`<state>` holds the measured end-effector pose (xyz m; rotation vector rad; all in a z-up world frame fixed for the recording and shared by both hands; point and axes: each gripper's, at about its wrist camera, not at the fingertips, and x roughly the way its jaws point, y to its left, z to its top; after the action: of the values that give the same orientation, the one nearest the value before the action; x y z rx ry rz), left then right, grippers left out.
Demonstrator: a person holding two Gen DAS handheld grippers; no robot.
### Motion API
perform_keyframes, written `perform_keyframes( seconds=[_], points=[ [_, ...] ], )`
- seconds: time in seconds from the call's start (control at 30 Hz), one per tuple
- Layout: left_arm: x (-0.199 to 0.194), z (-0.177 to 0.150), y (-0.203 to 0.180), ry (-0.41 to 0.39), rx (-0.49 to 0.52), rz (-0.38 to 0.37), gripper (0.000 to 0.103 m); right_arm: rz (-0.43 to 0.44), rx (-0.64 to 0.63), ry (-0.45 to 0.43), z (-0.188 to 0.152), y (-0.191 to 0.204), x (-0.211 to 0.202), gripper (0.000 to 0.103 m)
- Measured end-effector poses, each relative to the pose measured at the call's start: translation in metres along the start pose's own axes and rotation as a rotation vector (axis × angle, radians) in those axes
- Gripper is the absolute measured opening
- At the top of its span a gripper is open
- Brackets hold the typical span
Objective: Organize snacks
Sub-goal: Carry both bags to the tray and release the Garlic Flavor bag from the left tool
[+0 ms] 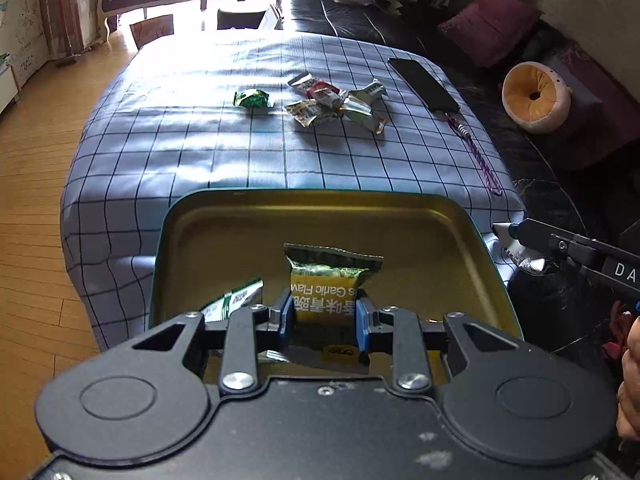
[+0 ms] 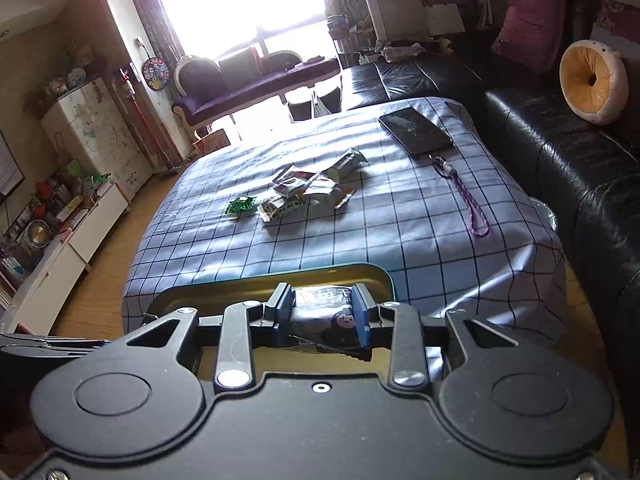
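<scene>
Left gripper (image 1: 325, 314) pinching garlic-flavour packet (image 1: 330, 280) over gold tin tray (image 1: 420, 220) at table's near edge. Right gripper (image 2: 322, 310) clamped on dark packet (image 2: 324, 316), over same tray. Remaining snack pile (image 1: 336, 102) mid-tablecloth (image 1: 180, 140), open cloth all round; phone (image 1: 424, 82) near right edge.

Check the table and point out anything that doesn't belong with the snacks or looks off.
A black phone with a purple braided lanyard lies at the table's right side; neither is a snack. The remaining snack packets sit in a crumpled, overlapping heap mid-table, with one green packet apart to the left. Nothing looks spilled or damaged.
</scene>
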<state>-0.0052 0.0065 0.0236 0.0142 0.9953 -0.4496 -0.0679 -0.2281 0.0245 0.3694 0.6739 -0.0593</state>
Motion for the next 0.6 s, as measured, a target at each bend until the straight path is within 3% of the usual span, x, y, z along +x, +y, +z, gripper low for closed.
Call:
perform_keyframes(
  seconds=[0.23,0.6],
  points=[
    [0.007,-0.017,-0.004,0.056,-0.027,0.017,0.030,-0.070,0.015,0.021,-0.015,-0.010,0.003,0.042],
    [0.019,-0.026,-0.007,0.096,-0.043,0.057,0.030,-0.041,-0.026,0.030,-0.020,-0.002,0.001,0.042]
  ],
)
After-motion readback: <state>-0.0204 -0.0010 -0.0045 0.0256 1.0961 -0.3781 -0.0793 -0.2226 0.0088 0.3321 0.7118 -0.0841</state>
